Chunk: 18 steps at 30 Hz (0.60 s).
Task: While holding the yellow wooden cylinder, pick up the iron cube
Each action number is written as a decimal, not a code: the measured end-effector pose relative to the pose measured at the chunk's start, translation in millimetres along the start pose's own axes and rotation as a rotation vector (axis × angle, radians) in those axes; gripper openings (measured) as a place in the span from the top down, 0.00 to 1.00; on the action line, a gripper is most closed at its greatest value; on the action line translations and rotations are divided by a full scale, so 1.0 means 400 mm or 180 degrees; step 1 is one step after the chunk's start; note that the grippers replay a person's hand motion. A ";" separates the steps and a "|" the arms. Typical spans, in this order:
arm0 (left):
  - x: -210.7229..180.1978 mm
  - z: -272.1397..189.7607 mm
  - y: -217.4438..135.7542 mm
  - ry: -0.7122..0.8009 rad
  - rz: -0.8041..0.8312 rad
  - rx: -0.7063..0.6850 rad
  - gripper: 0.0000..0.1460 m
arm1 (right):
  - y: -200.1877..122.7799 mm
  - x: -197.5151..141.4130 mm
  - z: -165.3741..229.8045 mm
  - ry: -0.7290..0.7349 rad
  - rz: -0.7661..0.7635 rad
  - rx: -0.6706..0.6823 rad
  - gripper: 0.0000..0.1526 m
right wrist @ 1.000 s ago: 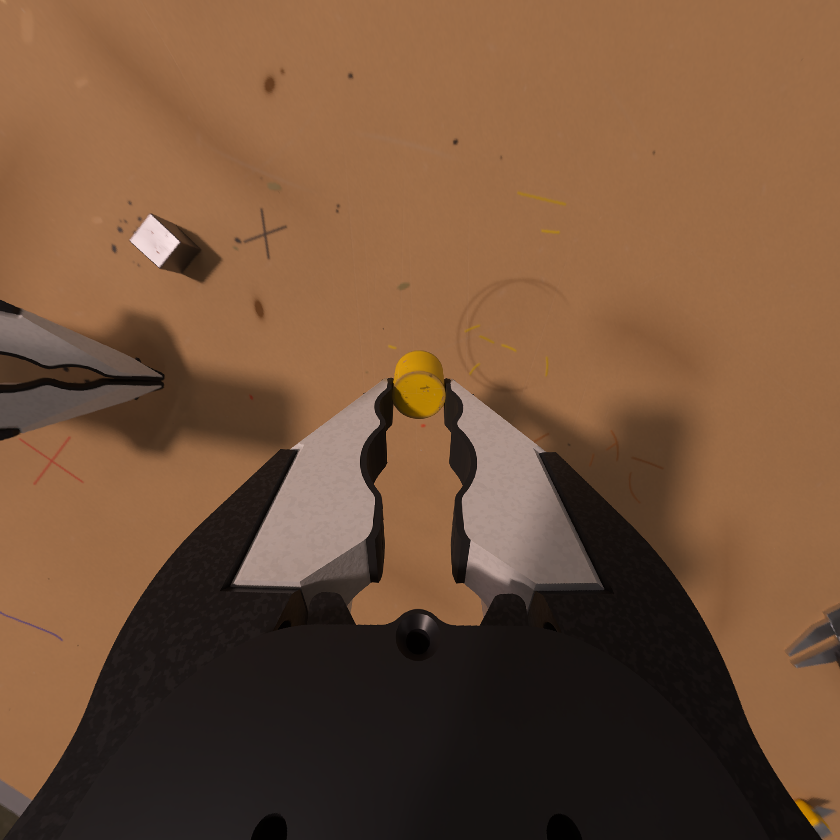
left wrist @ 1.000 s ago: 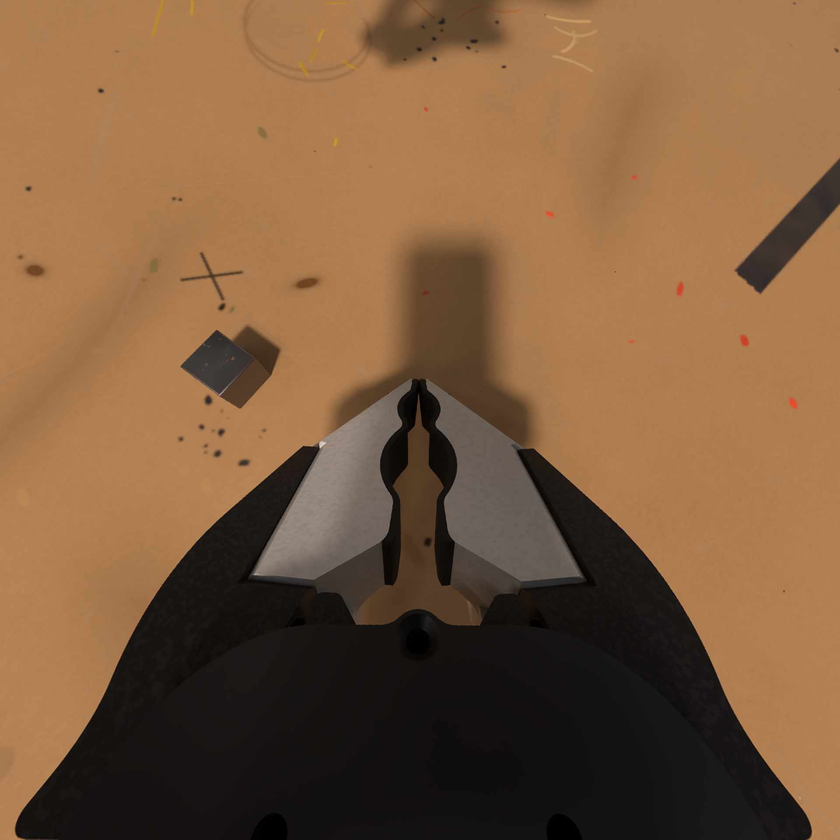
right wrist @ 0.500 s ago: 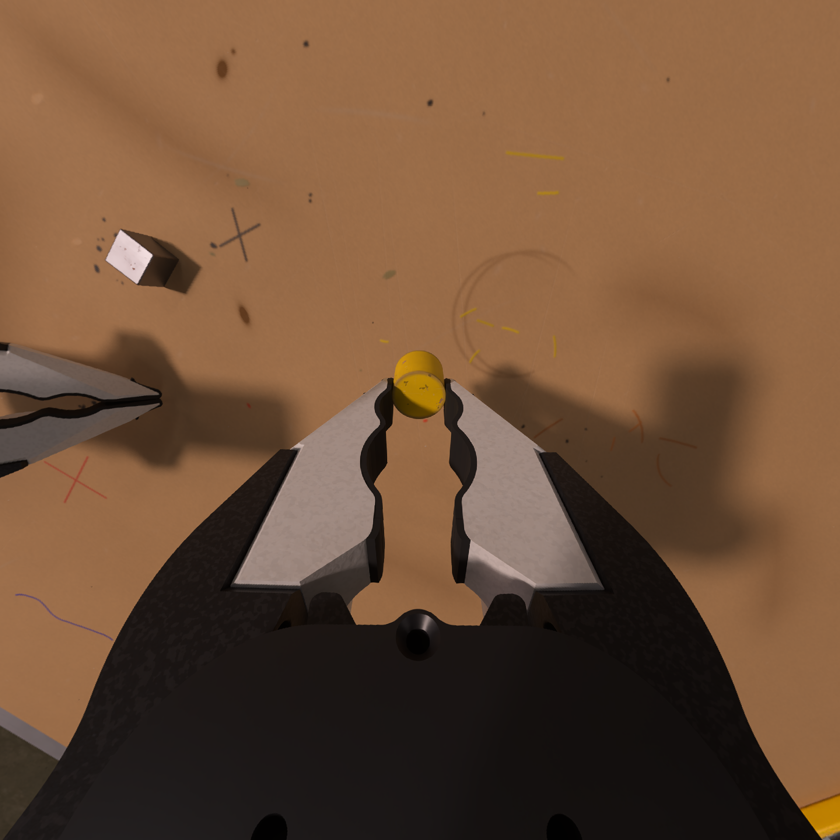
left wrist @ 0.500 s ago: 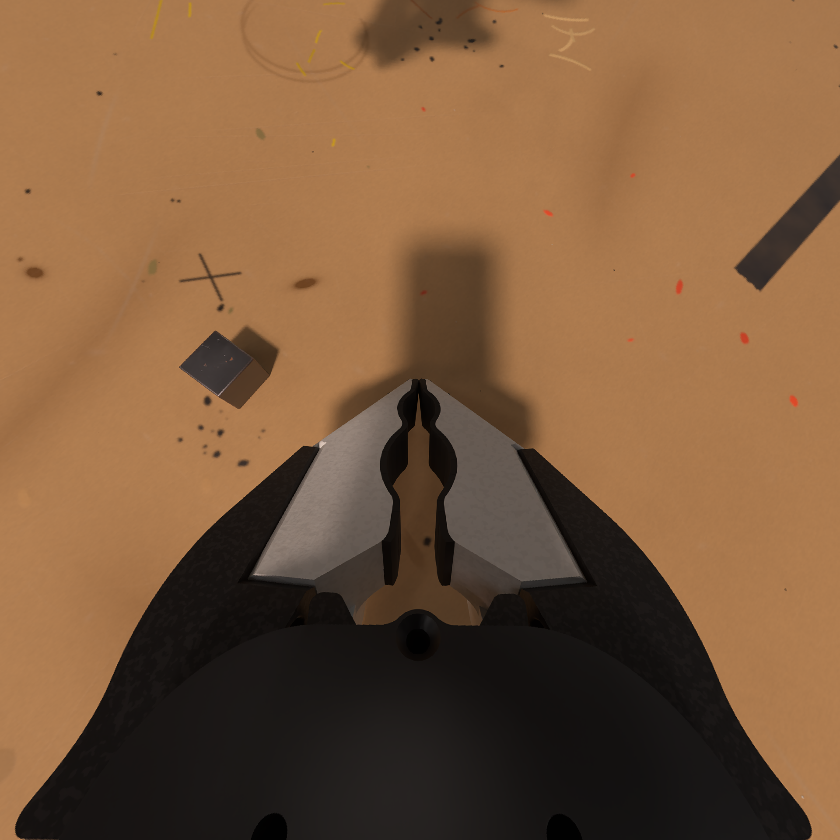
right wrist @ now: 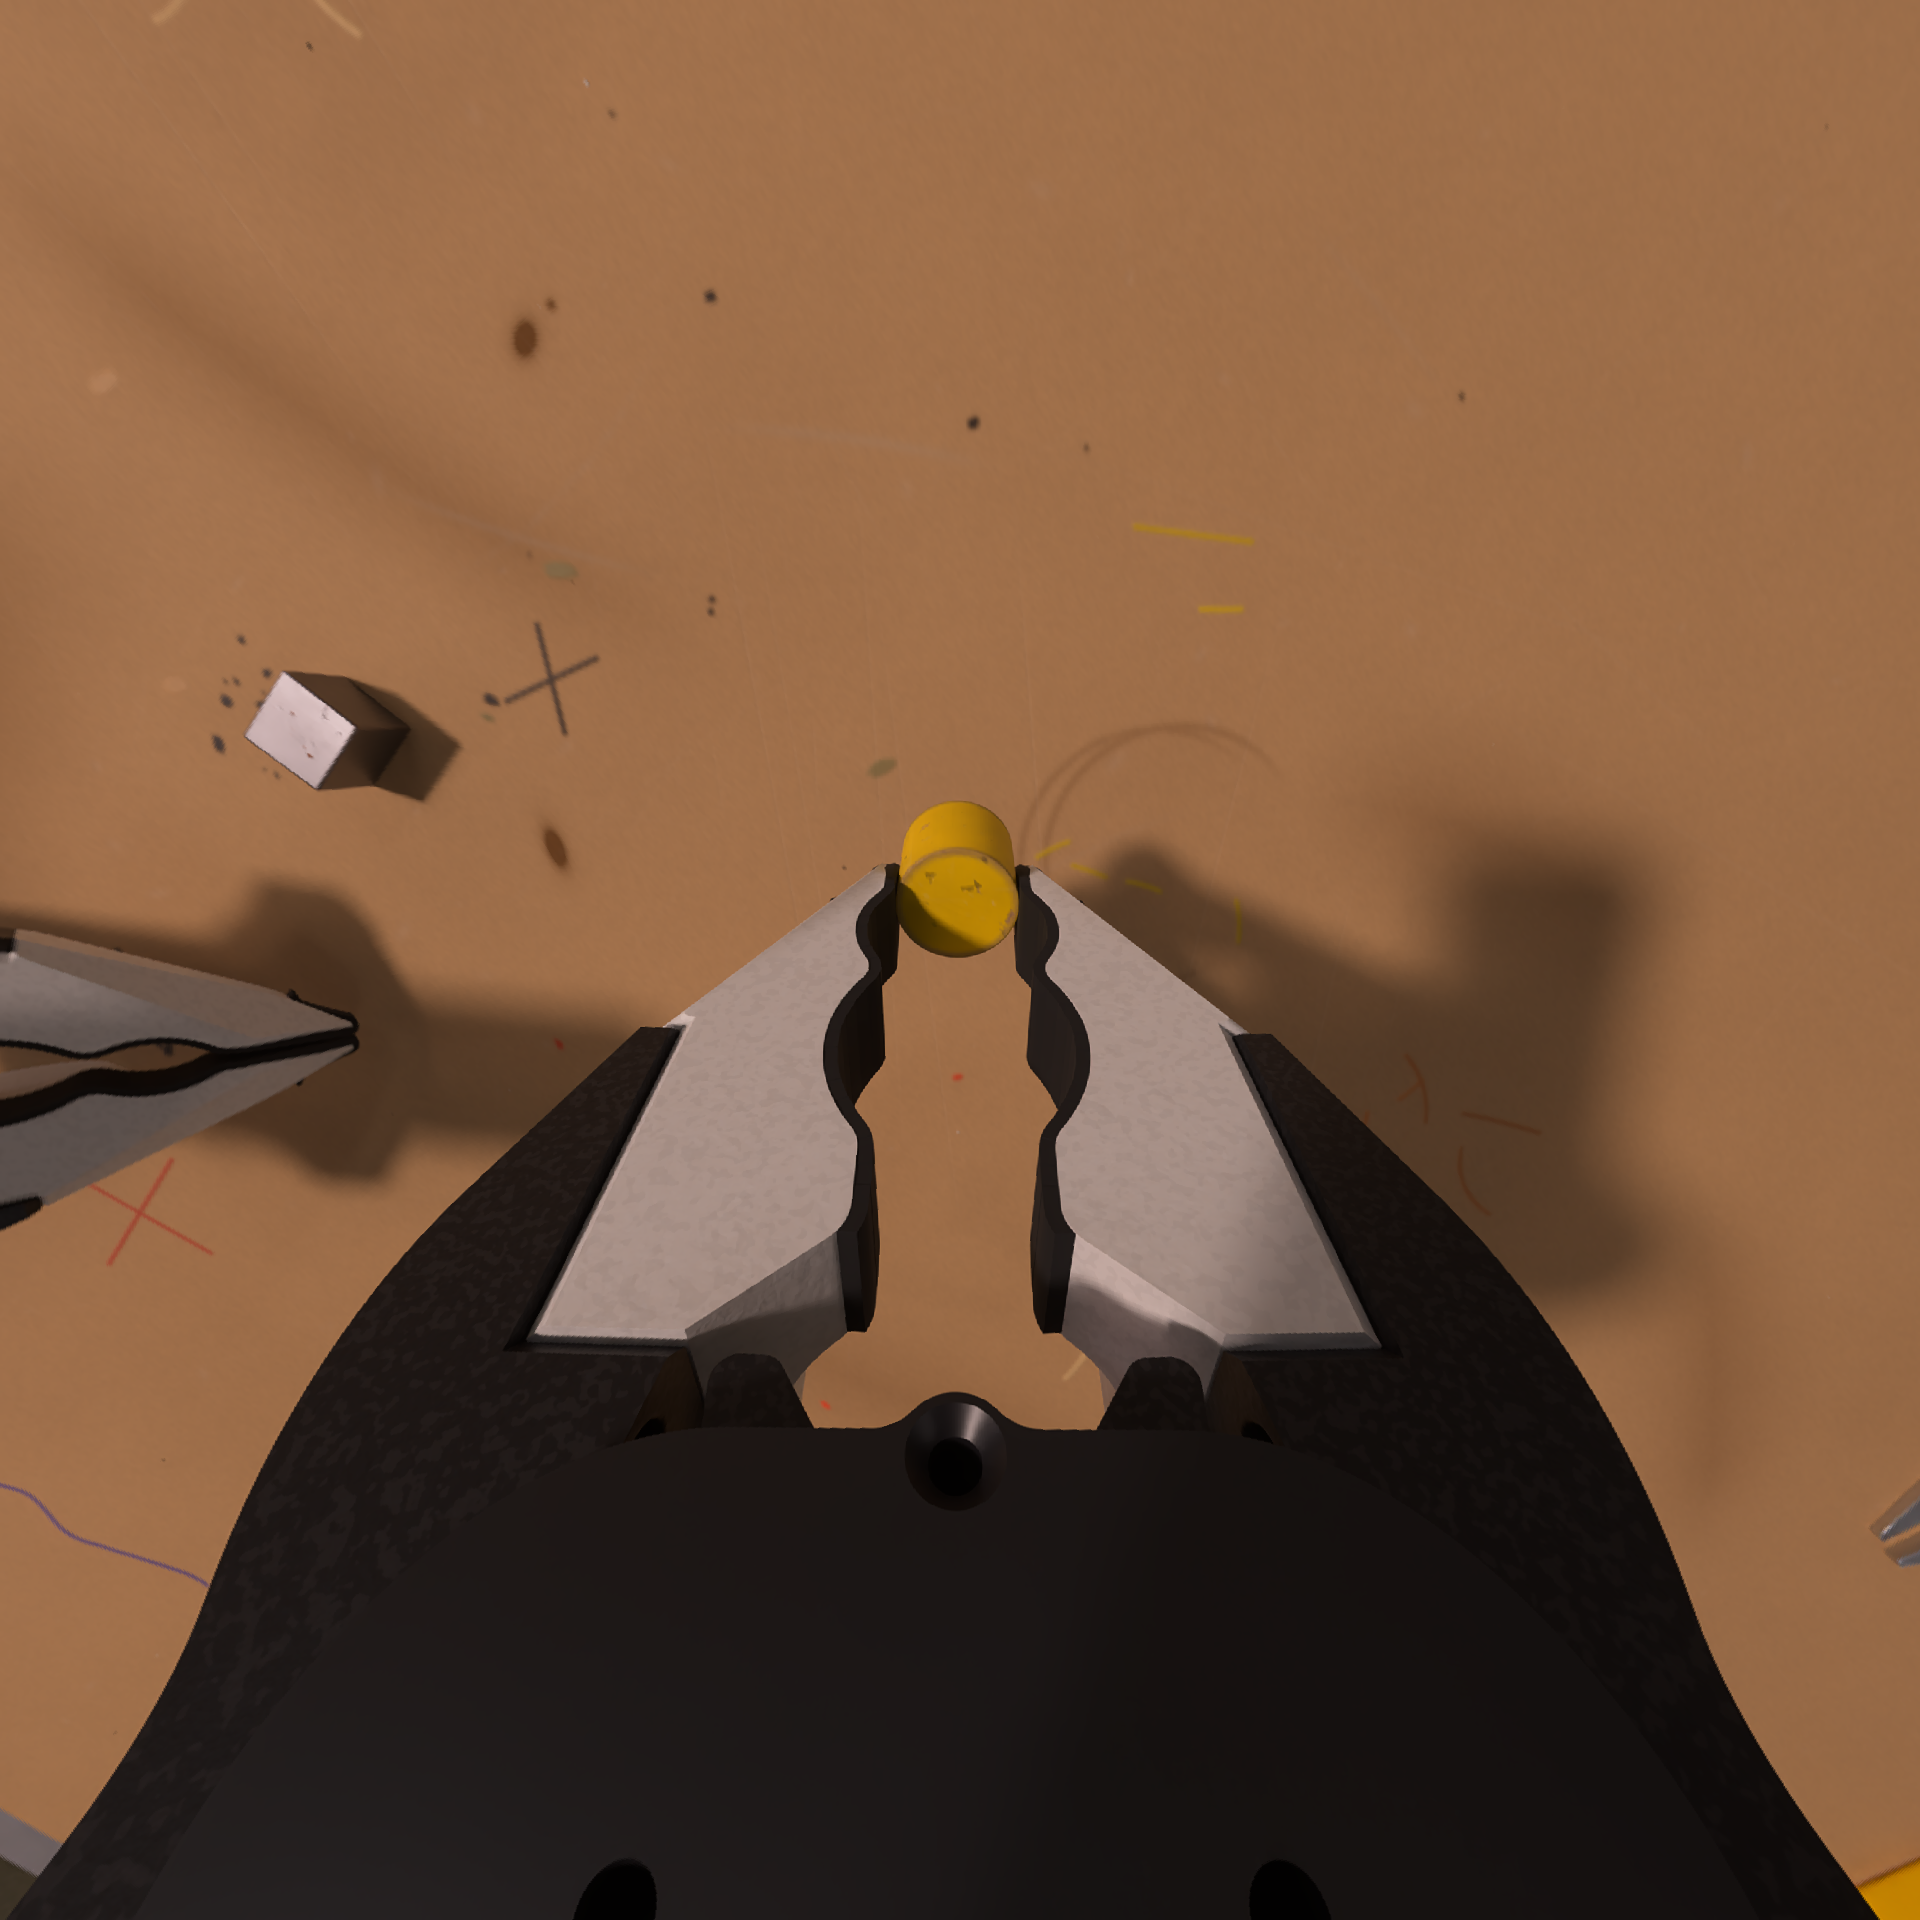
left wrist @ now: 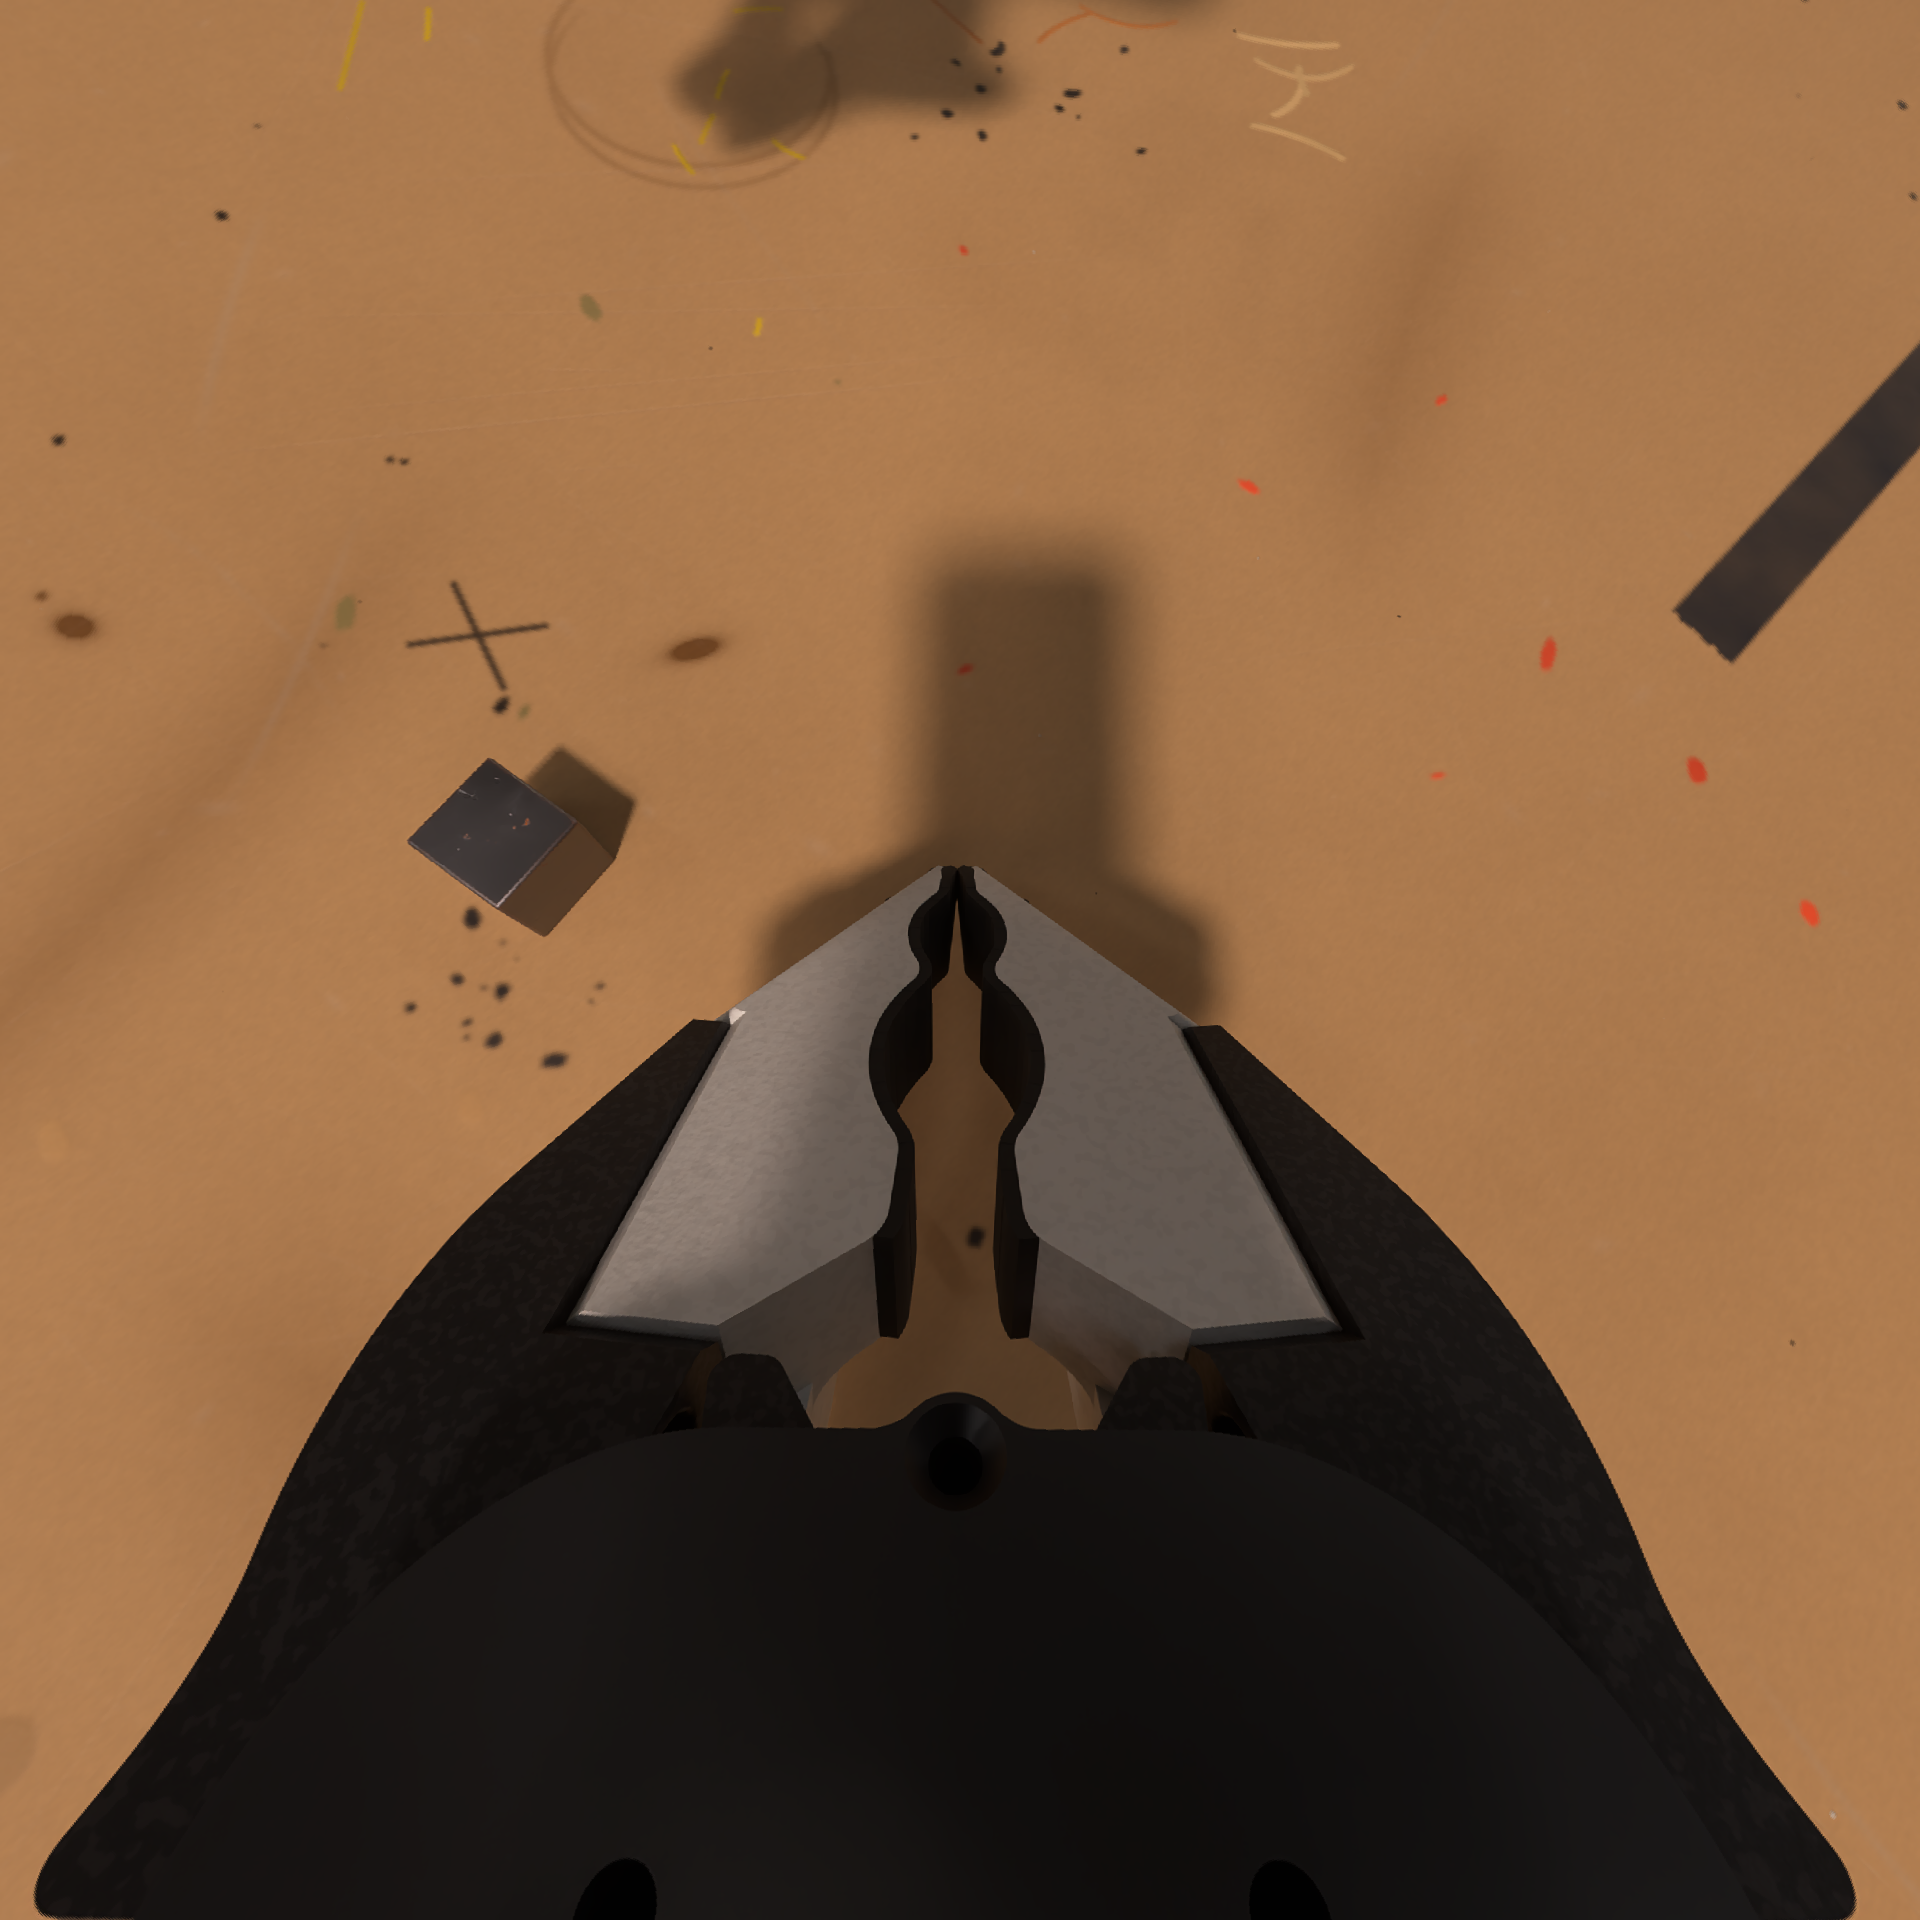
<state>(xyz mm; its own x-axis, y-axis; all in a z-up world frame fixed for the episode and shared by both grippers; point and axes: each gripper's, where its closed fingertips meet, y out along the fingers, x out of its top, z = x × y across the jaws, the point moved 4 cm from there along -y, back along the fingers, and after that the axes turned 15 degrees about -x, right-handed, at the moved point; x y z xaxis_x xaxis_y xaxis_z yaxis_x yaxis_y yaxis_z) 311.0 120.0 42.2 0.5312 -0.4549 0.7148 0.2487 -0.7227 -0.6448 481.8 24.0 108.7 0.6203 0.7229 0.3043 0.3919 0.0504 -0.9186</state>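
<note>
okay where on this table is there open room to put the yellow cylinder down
Widest bare patch: the table ahead of the right gripper holding the yellow cylinder. Also free: between the black tape strip and the left gripper. Crowded: around the iron cube, left gripper nearby.

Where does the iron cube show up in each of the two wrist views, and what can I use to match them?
Left wrist view: the iron cube lies on the table at middle left, left of the left gripper, whose jaws are closed.
Right wrist view: the iron cube lies at upper left, beyond the left gripper entering from the left edge.
Shared landmark: the dark cross mark drawn on the table close to the cube.
</note>
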 end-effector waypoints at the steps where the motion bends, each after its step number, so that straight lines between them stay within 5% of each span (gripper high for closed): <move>1: 0.000 0.000 0.000 0.0001 0.0000 0.0001 1.00 | 0.001 0.007 0.004 -0.0005 -0.0012 0.0005 0.86; 18: 0.000 0.000 0.000 0.0003 0.0000 0.0004 1.00 | -0.016 0.046 0.113 -0.0236 -0.0083 0.0105 0.86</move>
<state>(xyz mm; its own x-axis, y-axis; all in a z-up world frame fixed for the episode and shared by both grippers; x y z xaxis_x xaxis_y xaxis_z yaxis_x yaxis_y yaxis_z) 311.0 120.0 42.2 0.5306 -0.4553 0.7150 0.2497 -0.7222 -0.6451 459.8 68.2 108.7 0.5575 0.7702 0.3100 0.3839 0.0919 -0.9188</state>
